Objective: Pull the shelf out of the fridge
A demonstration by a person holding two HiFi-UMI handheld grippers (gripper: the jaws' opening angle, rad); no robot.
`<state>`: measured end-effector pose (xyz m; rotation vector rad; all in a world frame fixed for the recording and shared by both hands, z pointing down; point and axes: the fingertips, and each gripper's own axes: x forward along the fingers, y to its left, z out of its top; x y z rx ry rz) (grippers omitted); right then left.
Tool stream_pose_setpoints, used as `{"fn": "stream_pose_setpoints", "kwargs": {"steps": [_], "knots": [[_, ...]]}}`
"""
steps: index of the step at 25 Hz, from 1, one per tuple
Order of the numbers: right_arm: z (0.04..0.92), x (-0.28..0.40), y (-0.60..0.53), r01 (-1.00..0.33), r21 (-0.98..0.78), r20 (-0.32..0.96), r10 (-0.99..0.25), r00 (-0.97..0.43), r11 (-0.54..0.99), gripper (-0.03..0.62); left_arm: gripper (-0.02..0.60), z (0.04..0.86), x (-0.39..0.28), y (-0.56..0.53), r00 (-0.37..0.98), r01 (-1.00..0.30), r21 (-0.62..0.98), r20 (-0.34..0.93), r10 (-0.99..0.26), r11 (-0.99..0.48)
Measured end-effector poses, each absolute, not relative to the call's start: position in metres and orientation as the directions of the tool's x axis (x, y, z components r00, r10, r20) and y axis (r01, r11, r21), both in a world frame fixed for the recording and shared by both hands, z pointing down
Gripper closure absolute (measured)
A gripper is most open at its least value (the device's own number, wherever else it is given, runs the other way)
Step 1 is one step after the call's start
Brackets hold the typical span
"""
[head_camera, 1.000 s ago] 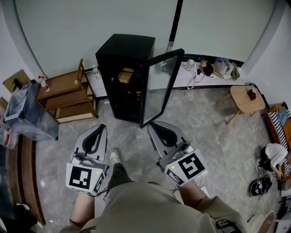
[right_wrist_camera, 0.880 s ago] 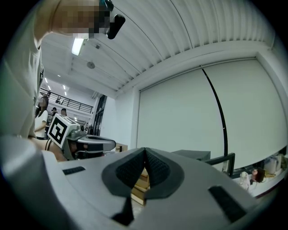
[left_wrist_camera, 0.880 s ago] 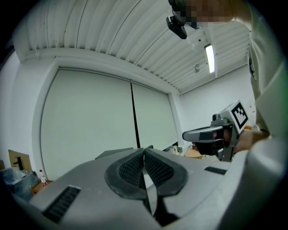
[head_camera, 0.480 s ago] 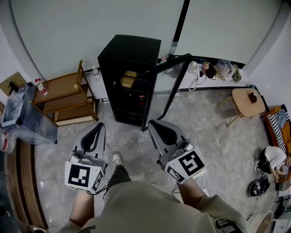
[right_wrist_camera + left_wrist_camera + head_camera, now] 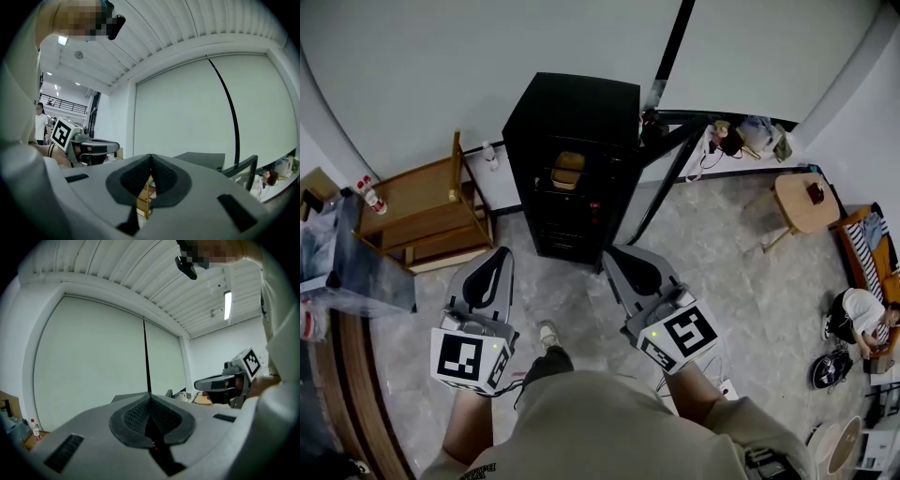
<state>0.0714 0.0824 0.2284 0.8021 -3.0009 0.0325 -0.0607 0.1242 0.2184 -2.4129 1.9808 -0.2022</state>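
Note:
The black fridge stands against the far wall, its glass door swung open to the right. Inside, a yellowish container rests on an upper shelf; the shelves themselves are dark and hard to make out. My left gripper hangs shut and empty a short way in front of the fridge's lower left corner. My right gripper is shut and empty too, near the door's lower edge. In the left gripper view the pads meet with nothing between them. The right gripper view shows shut jaws before the fridge top.
A wooden rack stands left of the fridge, with a grey-blue bin further left. A round wooden stool sits at the right. A cluttered ledge runs behind the door. A crouched person and shoes are at far right.
Both grippers and the head have moved forward toward the fridge, which now looks nearer. The door now shows more edge-on. Both jaws stayed shut.

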Motion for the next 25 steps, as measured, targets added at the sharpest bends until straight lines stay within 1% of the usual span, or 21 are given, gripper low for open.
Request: {"fn": "stream_pose_setpoints", "kwargs": {"steps": [5,11,18,20,23,25], "knots": [[0.238,0.031,0.051,-0.555,-0.017,0.066,-0.553,-0.830,0.831,0.597,0.572,0.225,-0.108,0.087,0.228,-0.969,-0.074,0.103,-0.968,-0.236],[0.253,0.002,0.015,-0.627,-0.039,0.088,-0.623,-0.777,0.778,0.597,0.574,0.236,-0.146,0.047,0.276,-0.958,-0.052,0.112,-0.955,-0.283],[0.283,-0.013,-0.019,-0.686,-0.114,0.107,-0.678,-0.727,0.718,0.597,0.572,0.260,-0.169,0.009,0.312,-0.949,0.003,0.125,-0.942,-0.314],[0.292,-0.015,-0.027,-0.691,-0.131,0.130,-0.679,-0.723,0.711,0.597,0.572,0.267,-0.172,0.000,0.315,-0.949,0.018,0.130,-0.940,-0.315],[0.301,-0.020,-0.035,-0.690,-0.113,0.175,-0.669,-0.722,0.715,0.597,0.572,0.274,-0.173,-0.011,0.311,-0.950,0.029,0.139,-0.940,-0.310],[0.308,-0.022,-0.044,-0.694,-0.115,0.183,-0.671,-0.718,0.711,0.597,0.572,0.281,-0.172,-0.021,0.316,-0.949,0.047,0.149,-0.937,-0.313]]}}
